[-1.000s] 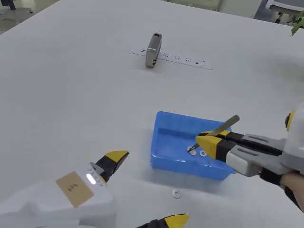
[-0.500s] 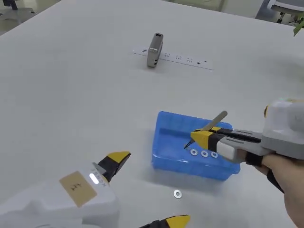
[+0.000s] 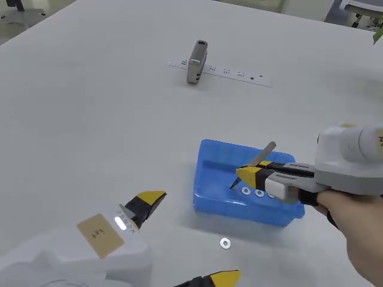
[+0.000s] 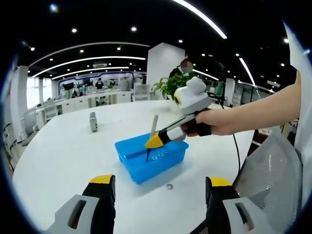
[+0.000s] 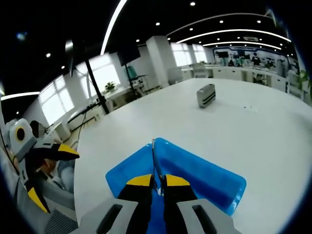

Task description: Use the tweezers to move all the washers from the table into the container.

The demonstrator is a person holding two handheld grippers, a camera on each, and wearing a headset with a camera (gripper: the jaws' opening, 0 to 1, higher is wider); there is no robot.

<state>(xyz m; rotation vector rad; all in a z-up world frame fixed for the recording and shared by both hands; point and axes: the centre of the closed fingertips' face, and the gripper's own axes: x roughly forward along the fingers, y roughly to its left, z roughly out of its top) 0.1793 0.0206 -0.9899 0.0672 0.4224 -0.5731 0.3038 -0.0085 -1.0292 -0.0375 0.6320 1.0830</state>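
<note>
Clamping one tweezers (image 3: 265,152), the right gripper (image 3: 242,173) is hovering over, partly covering, one container (image 3: 239,212) holding three washers (image 3: 246,191), fourth washer (image 3: 225,243) lying on table (image 3: 90,119) just before it, left gripper (image 3: 192,236) hovering jaws apart, power strip (image 3: 227,73) beyond.

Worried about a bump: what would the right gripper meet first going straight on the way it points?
Likely the floor of the blue container: the tweezers held in the right gripper slant down into it, tip beside three washers. Depth unclear.

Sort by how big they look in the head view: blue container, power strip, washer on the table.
Blue container, largest.
Power strip next; it sits farther away, so it may really be longer.
Washer on the table, smallest.
</note>
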